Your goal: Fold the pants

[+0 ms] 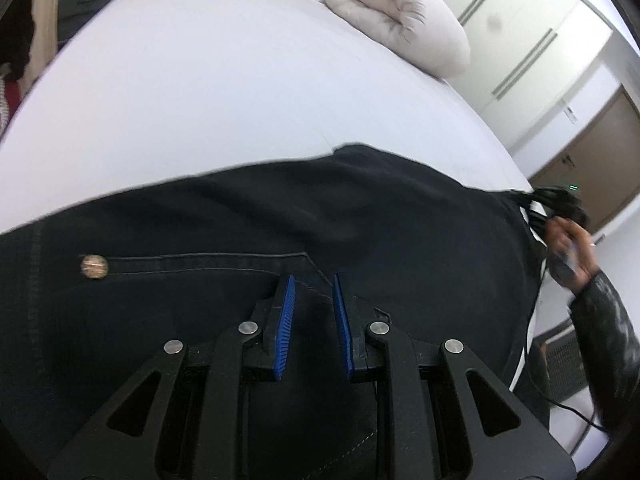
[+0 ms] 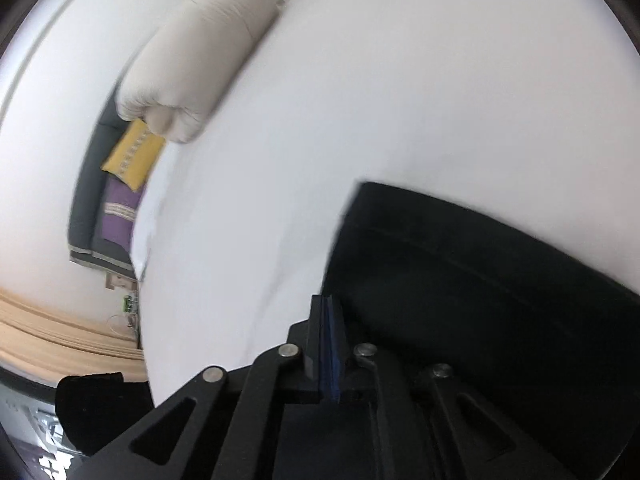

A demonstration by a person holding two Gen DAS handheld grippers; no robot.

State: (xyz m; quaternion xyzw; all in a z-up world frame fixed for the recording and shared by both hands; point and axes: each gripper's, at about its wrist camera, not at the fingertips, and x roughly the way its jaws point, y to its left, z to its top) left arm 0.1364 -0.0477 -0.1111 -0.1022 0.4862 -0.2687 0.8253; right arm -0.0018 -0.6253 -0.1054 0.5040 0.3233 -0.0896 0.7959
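Black denim pants [image 1: 360, 220] lie stretched across the white bed [image 1: 220, 100], with a metal button [image 1: 94, 266] at the waistband on the left. My left gripper [image 1: 315, 280] is at the waist, its blue pads narrowly apart with dark denim pinched between them. In the right wrist view my right gripper [image 2: 330, 300] has its pads pressed together at the edge of the pants [image 2: 480, 280]. In the left wrist view a hand [image 1: 572, 248] holds that gripper at the far right, and the cloth is drawn up toward it.
A rolled beige duvet [image 1: 400, 20] lies at the far end of the bed. Yellow [image 2: 134, 154] and purple [image 2: 120, 216] pillows sit by the headboard. White wardrobe doors [image 1: 520, 40] and a brown door [image 1: 600, 160] stand beyond the bed's right edge.
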